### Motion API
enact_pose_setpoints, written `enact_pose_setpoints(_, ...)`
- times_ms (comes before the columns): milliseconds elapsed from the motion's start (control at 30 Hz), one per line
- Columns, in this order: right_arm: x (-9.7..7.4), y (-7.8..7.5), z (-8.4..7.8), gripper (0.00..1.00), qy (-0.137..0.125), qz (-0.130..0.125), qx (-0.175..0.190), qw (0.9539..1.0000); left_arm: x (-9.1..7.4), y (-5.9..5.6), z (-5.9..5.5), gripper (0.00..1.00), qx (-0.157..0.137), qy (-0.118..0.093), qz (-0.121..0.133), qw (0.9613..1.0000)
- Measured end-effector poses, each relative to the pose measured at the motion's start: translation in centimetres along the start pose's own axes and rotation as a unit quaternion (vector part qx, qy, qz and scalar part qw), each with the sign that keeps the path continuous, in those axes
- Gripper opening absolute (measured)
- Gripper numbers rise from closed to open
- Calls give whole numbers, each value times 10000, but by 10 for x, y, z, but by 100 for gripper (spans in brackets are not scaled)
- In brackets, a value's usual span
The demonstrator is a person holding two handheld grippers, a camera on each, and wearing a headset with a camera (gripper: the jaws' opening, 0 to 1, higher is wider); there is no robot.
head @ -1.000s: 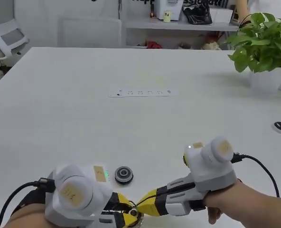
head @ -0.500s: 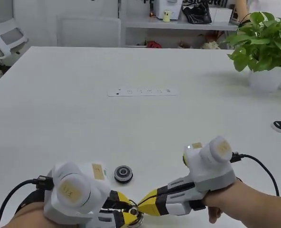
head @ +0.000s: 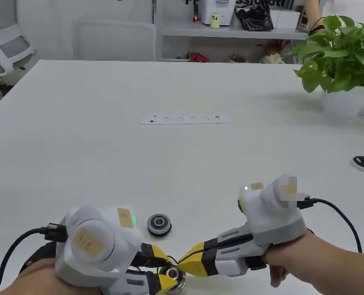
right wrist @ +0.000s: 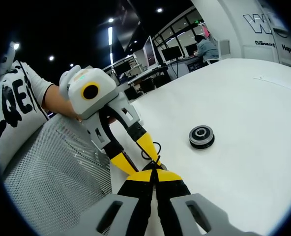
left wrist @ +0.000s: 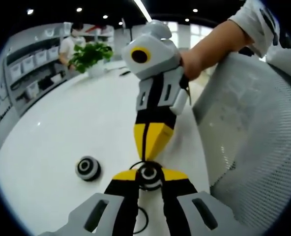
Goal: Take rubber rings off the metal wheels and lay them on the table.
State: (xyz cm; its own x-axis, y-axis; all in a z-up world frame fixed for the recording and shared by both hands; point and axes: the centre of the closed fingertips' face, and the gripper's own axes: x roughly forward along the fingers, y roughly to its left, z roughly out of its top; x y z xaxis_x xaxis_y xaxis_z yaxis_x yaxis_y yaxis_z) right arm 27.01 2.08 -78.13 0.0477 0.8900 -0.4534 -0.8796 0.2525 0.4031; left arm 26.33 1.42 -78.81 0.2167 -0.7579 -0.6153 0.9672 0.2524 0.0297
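Metal wheel (left wrist: 150, 177) clamped in left claw (left wrist: 149, 173), axle seemingly upright.

The left hand-held gripper (head: 168, 278) and the right hand-held gripper (head: 182, 265) meet tip to tip at the near edge of the desk (head: 170, 172). The left one's jaws sit on either side of a metal wheel (left wrist: 149, 176), and the right one's are closed on the rubber ring (left wrist: 134, 165) at that wheel's edge. A second wheel (head: 159, 224) lies on the desk just beyond them. A power strip (head: 184, 118) lies farther off at mid-desk, and a potted plant (head: 339, 52) stands far right.
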Motion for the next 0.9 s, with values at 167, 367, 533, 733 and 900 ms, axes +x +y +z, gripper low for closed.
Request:
enact_pose_setpoints(167,-2,-1,3,0,-79,-15,54,10000,-2,-2,3,24,70,-37,-19,10000)
enact_pose_setpoints(367,-3,-1,7,0,-150,-19,102,9998,-7,-2,7,28,87,-93,-15,9999)
enact_pose_setpoints(533,-4,0,14,0,-252,-4,99,9996,-12,-1,11,32,116,-155,-3,9998)
enact_pose_setpoints(733,-4,4,25,0,-370,27,67,9993,-21,0,14,34,138,-214,49,9997)
enact_pose_setpoints(900,-5,4,28,0,-408,2,58,9992,-28,-1,13,35,117,-242,74,9996)
